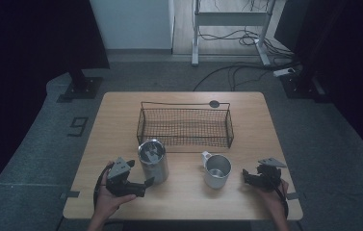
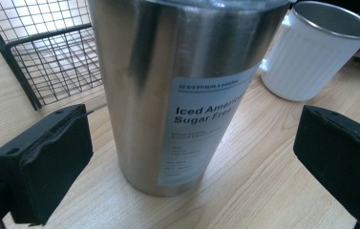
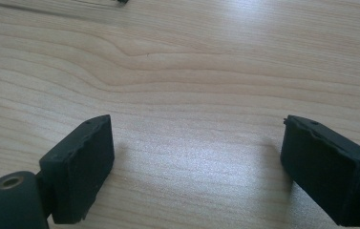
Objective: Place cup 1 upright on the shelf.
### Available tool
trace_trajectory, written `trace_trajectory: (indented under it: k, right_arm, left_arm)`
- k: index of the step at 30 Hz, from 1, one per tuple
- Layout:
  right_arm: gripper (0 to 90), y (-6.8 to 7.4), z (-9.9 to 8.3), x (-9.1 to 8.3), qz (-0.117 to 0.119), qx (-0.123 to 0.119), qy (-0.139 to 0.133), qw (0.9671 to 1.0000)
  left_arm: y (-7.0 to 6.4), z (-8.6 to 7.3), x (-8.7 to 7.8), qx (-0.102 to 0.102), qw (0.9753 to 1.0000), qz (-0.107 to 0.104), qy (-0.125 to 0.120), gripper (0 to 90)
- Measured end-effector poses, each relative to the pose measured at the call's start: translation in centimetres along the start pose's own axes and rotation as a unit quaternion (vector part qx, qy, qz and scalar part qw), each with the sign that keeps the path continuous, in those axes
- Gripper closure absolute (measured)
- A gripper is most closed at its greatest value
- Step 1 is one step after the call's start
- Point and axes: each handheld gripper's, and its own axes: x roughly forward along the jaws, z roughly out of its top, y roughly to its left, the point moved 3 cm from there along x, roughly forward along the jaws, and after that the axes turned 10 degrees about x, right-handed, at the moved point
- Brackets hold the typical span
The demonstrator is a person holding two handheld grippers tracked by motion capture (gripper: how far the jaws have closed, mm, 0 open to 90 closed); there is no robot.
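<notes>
A: Nearest the person, what are the grippers doing?

B: The left gripper [image 1: 143,185] has its jaws spread wide, one on each side of the tumbler [image 2: 182,90], with a gap on both sides, so nothing is clamped yet. It looks lined up low on the body, I'd judge for a steady grasp below the middle. The right gripper [image 3: 196,157] is also wide apart and carries nothing, hanging over bare table [image 3: 206,62] just right of the mug [image 1: 216,170].

A: And where does the tumbler stand?

B: Upright on the table, at the front left, just before the basket [image 1: 185,126]. The mug stands apart to its right.

A: What are they made of?

B: The tumbler is brushed steel, a smooth cylinder tapering a little toward the base, with a pale printed label. Slick, so the black pads need a firm squeeze. The mug has a white ribbed outside, a metal lining and a small handle turned to the back left. The table is pale wood grain.

A: Farthest off?

B: The basket is dark wire mesh, long and shallow, open on top, likely where both vessels go.
</notes>
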Motion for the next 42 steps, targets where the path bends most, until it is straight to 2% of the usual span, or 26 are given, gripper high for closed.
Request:
trace_trajectory:
  k: [15,31,42]
  right_arm:
    - [11.1,0.0,0.0,0.0,-0.002,0.003,-0.001,1.0]
    - [11.1,0.0,0.0,0.0,-0.002,0.002,-0.001,1.0]
    - [11.3,0.0,0.0,0.0,-0.003,0.002,0.0,1.0]
  left_arm:
    - [0.5,0.8,1.6,-0.003,1.0,0.002,0.007,0.0]
    - [0.7,1.8,2.8,0.006,1.0,0.0,-0.003,0.0]
    - [0.8,1.8,4.0,0.01,0.9998,0.018,-0.004,0.0]
